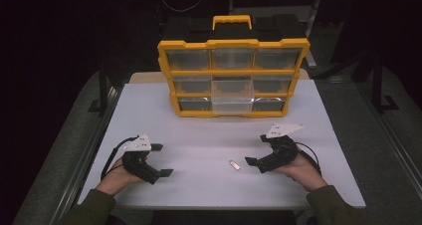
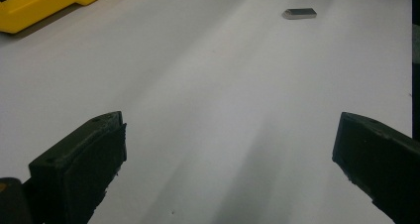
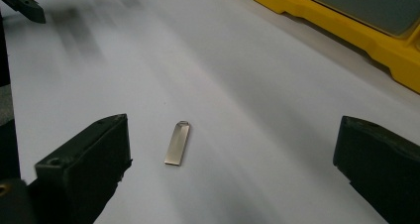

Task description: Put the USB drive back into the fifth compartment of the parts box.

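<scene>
A small flat metal USB stick lies on the white table near its front edge. My right gripper stands open just right of it, jaws pointing left; in the right gripper view the stick lies flat a little ahead of the jaws, nearer the left one. My left gripper is open at the front left, jaws pointing right with nothing between them. In the left gripper view the stick sits far off. A yellow drawer organizer stands upright at the back, its middle bottom drawer pulled out.
The organizer has clear drawers in three rows and a yellow handle on top. Its yellow base edge runs along the upper right of the right gripper view. Bare table lies between the grippers and the organizer. Dark floor surrounds the table.
</scene>
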`<state>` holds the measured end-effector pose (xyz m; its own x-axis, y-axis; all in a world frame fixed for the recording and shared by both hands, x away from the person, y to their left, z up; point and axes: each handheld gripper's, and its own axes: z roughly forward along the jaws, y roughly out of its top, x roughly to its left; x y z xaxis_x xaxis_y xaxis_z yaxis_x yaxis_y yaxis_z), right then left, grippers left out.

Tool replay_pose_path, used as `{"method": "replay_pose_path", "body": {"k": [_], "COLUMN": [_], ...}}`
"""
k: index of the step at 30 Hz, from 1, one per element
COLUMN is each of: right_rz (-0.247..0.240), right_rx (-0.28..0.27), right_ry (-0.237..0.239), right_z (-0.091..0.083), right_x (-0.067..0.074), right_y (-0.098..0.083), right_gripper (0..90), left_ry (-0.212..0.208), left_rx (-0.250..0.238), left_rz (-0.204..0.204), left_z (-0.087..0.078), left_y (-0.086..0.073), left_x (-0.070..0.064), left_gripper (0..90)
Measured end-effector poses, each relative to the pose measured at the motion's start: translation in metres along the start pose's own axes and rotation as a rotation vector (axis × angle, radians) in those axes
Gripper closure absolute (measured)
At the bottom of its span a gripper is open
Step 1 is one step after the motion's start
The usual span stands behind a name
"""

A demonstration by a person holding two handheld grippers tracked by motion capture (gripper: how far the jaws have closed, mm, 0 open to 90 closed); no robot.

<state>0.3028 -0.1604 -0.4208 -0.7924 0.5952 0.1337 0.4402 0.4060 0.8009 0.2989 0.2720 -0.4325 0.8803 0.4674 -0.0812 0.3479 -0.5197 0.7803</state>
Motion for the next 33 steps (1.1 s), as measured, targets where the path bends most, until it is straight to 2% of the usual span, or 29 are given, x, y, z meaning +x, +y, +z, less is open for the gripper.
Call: {"method": "replay_pose_path", "body": {"k": [20, 23, 33], "right_rz": [-0.008, -0.008, -0.016], "right_rx": [0.005, 0.002, 0.005], "right_ry": [0.020, 0.026, 0.038], "right_z": [0.012, 0.014, 0.021], "right_x": [0.003, 0.003, 0.003], "right_y": [0.010, 0.011, 0.018], "right_gripper": [0.5, 0.5, 0.5], "left_ry": [0.005, 0.002, -0.015], "left_rx": [0.000, 0.013, 0.009], "left_rz": [-0.006, 0.001, 0.001], "left_z": [0.000, 0.002, 0.004], "left_y": [-0.002, -0.002, -0.002], "left_x": [0.001, 0.001, 0.000], "left_gripper": [0.0, 0.0, 0.0]}}
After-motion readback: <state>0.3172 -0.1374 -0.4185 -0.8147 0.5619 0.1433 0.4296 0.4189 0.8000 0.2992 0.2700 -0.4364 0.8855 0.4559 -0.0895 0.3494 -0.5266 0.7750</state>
